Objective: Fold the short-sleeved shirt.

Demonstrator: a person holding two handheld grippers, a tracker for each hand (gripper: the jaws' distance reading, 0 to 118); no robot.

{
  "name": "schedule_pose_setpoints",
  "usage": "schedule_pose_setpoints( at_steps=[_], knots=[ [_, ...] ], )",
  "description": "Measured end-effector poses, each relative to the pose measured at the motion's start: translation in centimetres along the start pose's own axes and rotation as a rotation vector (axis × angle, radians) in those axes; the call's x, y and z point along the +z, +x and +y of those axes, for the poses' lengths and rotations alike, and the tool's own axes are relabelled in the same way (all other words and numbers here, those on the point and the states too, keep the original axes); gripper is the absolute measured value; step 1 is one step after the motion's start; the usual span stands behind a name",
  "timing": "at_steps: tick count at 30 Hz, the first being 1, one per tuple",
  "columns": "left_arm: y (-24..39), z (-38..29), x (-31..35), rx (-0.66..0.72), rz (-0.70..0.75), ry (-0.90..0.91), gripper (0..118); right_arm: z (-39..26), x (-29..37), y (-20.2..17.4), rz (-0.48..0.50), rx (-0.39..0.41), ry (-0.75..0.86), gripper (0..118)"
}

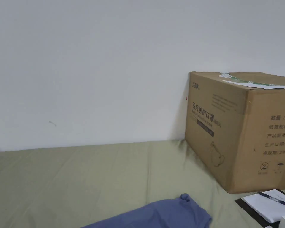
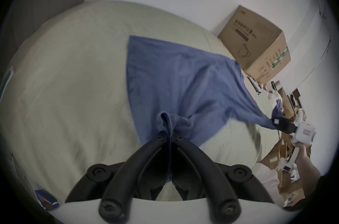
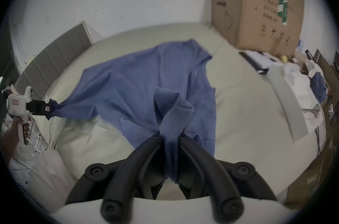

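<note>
A blue short-sleeved shirt [image 2: 179,77] lies spread on a pale green bed sheet [image 2: 73,81], its near edge lifted. My left gripper [image 2: 169,134] is shut on a bunched corner of the shirt. My right gripper [image 3: 169,136] is shut on another bunched part of it [image 3: 139,84]. In the left gripper view the right gripper [image 2: 275,122] holds the stretched far corner, with a hand under it. In the right gripper view the left gripper [image 3: 50,108] pulls the opposite corner taut. In the head view, a sleeve end of the shirt [image 1: 168,213] shows at the bottom.
A large cardboard box [image 1: 242,130] stands on the bed against the white wall at the right. Beside it lie a clipboard with paper [image 1: 266,207] and a pen [image 1: 275,199]. A grey headboard [image 3: 55,55] bounds the bed's far end. Cartons and clutter [image 2: 289,163] sit off the bed's side.
</note>
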State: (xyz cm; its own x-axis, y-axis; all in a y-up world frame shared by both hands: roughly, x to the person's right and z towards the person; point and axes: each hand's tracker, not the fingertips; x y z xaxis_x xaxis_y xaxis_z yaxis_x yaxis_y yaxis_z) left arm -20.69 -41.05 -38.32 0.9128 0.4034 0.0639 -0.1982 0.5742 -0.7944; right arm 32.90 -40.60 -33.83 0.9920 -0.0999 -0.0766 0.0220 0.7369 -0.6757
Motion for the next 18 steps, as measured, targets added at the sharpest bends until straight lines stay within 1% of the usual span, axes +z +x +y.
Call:
schedule_pose_setpoints(
  at_steps=[1,2,3,5,7,10,13,15,16,17,18],
  knots=[
    [0.3,-0.7,1.7,-0.02,0.042,0.041,1,-0.4,1.6,0.1,-0.018,-0.02,0.025,8],
    [0.7,-1.2,3.1,-0.051,0.086,0.074,1,-0.8,2.9,0.3,-0.022,-0.04,0.017,8],
    [1.2,-2.0,4.4,-0.082,0.098,0.091,1,-1.0,4.1,0.4,-0.018,-0.054,0.007,8],
    [1.6,-2.8,5.9,-0.108,0.077,0.077,1,-1.8,5.6,0.4,-0.029,-0.076,-0.002,8],
    [1.9,-3.2,5.9,-0.126,0.086,0.036,1,-2.3,5.6,0.4,-0.063,-0.09,-0.066,8],
    [1.3,-3.1,3.3,-0.137,0.138,-0.035,1,-3.2,2.7,0.5,-0.112,-0.09,-0.155,8],
    [0.1,-2.7,0.5,-0.097,0.157,-0.058,1,-3.5,-0.8,0.2,-0.152,-0.075,-0.205,8],
    [-0.2,-2.5,-0.8,-0.084,0.174,-0.067,5,-3.4,-2.1,0.0,-0.173,-0.092,-0.215,8],
    [-0.3,-2.6,-1.1,-0.082,0.19,-0.072,14,-3.4,-2.4,0.0,-0.182,-0.109,-0.204,18],
    [-0.4,-2.7,-1.2,-0.076,0.194,-0.062,30,-3.2,-2.3,0.1,-0.162,-0.123,-0.191,38],
    [-0.4,-2.7,-1.0,-0.067,0.202,-0.042,60,-2.9,-2.1,0.1,-0.15,-0.14,-0.168,72]
  ],
)
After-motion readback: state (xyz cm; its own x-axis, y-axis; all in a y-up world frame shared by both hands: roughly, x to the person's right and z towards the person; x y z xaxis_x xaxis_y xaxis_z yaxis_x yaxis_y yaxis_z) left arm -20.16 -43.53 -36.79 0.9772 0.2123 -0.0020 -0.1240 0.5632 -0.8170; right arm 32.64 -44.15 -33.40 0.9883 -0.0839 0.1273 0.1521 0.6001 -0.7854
